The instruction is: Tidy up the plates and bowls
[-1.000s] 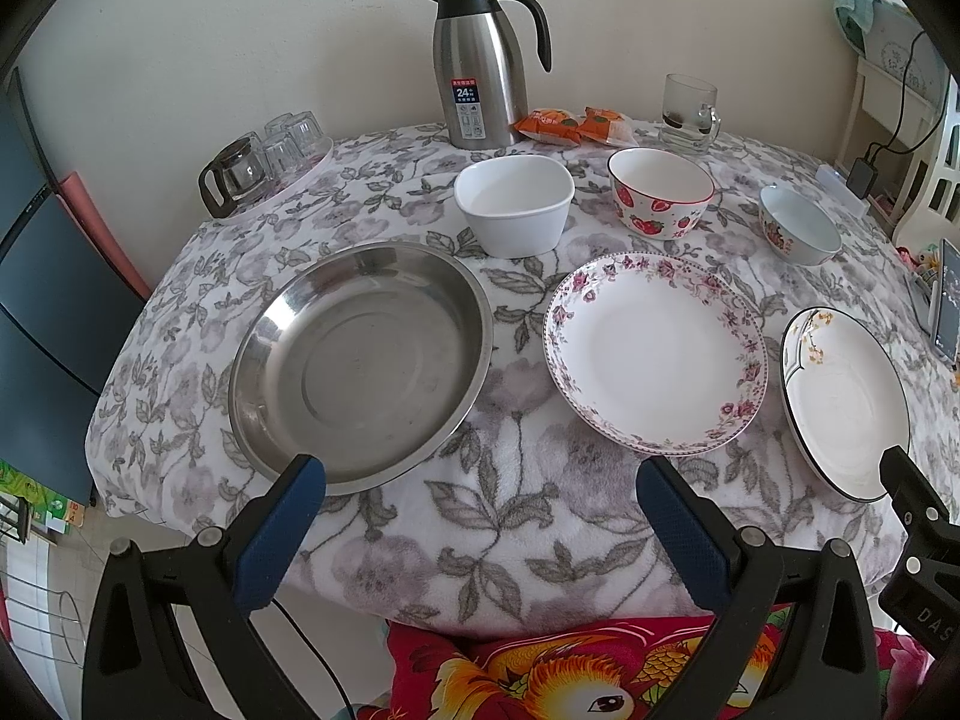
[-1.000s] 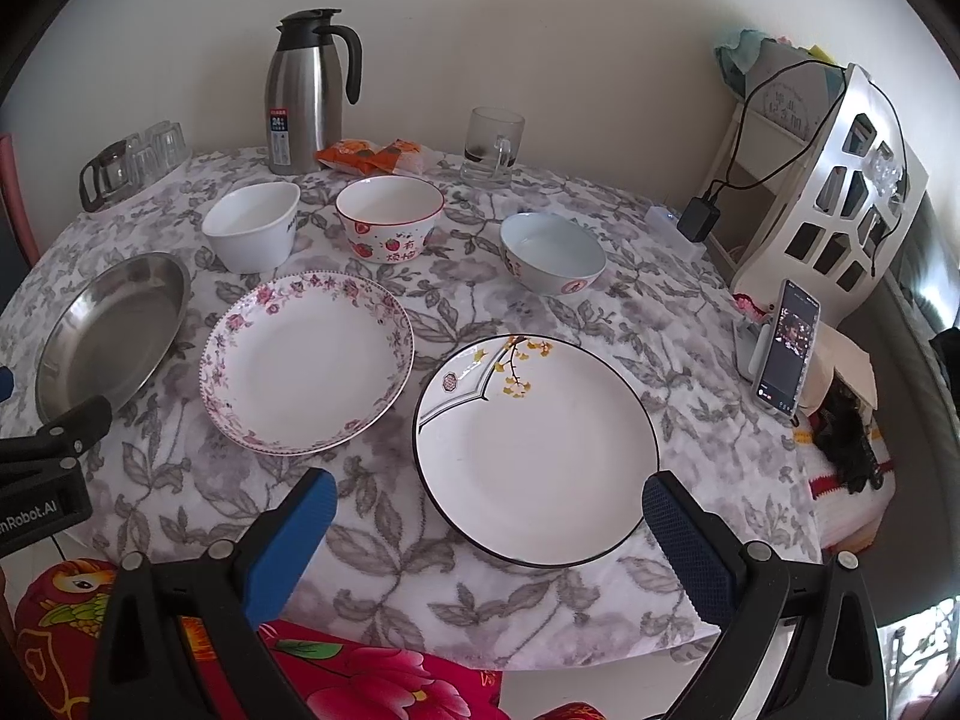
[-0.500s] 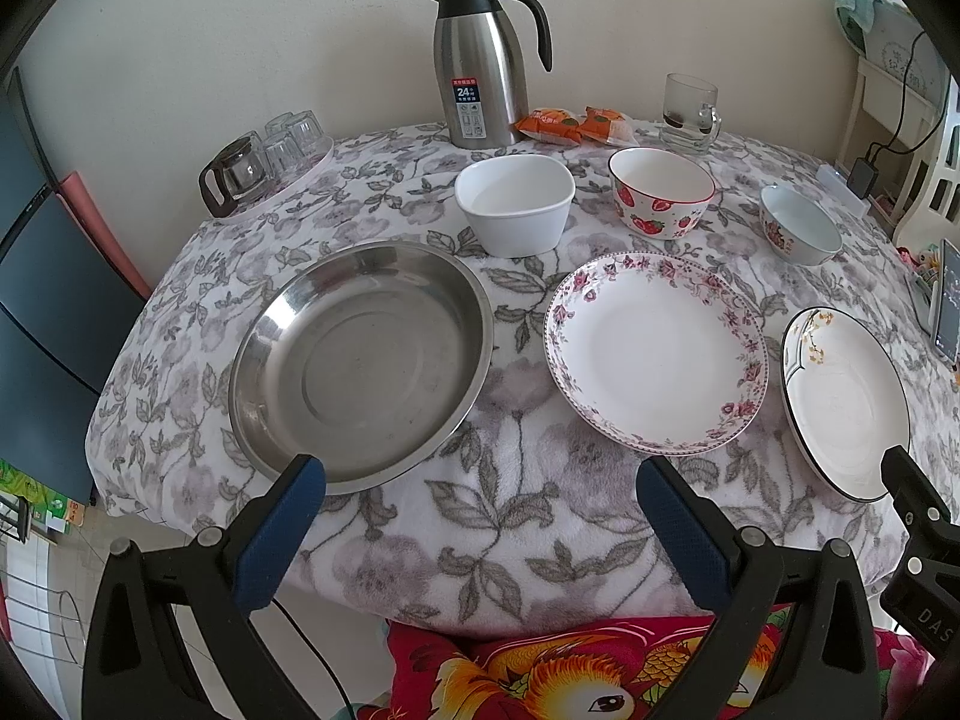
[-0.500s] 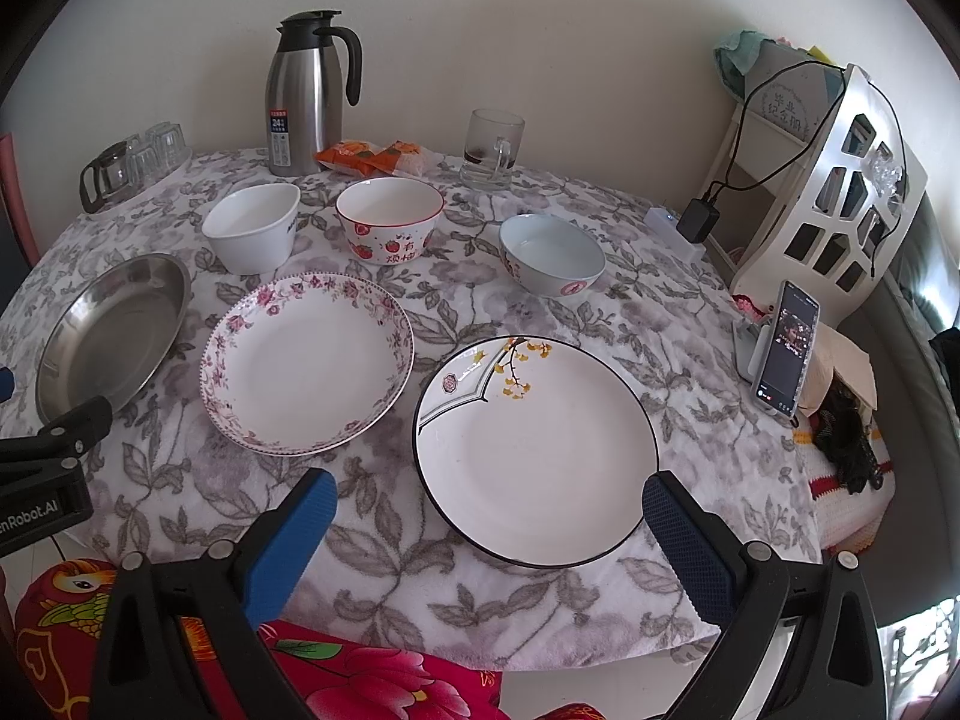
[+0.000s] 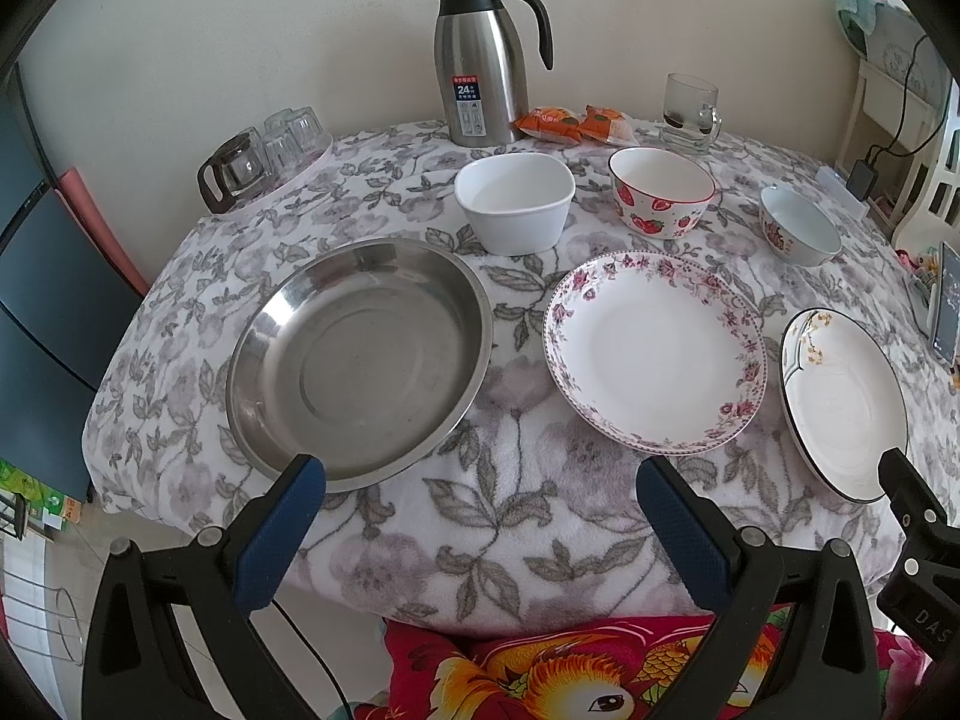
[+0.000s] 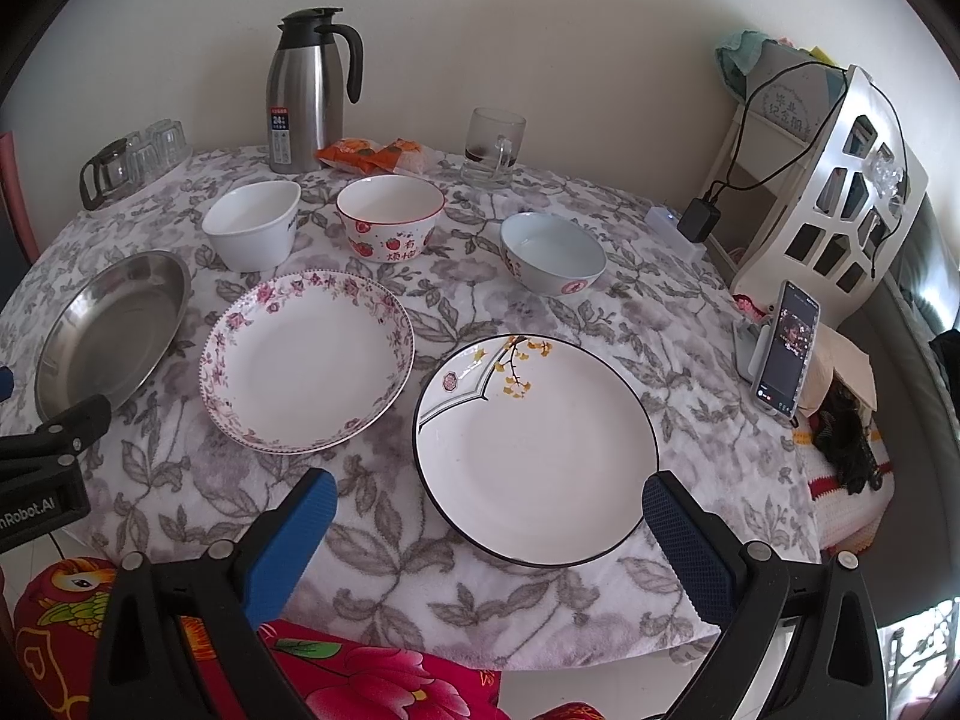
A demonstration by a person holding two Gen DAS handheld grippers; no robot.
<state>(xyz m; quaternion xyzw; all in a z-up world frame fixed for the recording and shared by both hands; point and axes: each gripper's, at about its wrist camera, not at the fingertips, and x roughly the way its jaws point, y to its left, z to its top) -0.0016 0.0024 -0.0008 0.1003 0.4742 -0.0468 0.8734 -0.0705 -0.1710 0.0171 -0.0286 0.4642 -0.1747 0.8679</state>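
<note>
On the floral table sit a steel plate (image 5: 360,354) (image 6: 114,324), a pink-rimmed floral plate (image 5: 654,354) (image 6: 306,360) and a black-rimmed plate (image 5: 840,402) (image 6: 534,450). Behind them stand a white bowl (image 5: 513,201) (image 6: 252,231), a strawberry bowl (image 5: 660,192) (image 6: 390,216) and a pale blue bowl (image 5: 798,234) (image 6: 552,261). My left gripper (image 5: 480,504) is open and empty at the table's near edge, below the steel plate. My right gripper (image 6: 489,516) is open and empty, its fingers either side of the black-rimmed plate's near rim.
At the back stand a steel thermos jug (image 5: 480,60) (image 6: 306,96), orange snack packets (image 5: 570,120), a glass mug (image 5: 687,111) (image 6: 492,150) and a tray of glasses (image 5: 264,156). A phone on a stand (image 6: 786,354) and a white rack (image 6: 840,192) are at the right.
</note>
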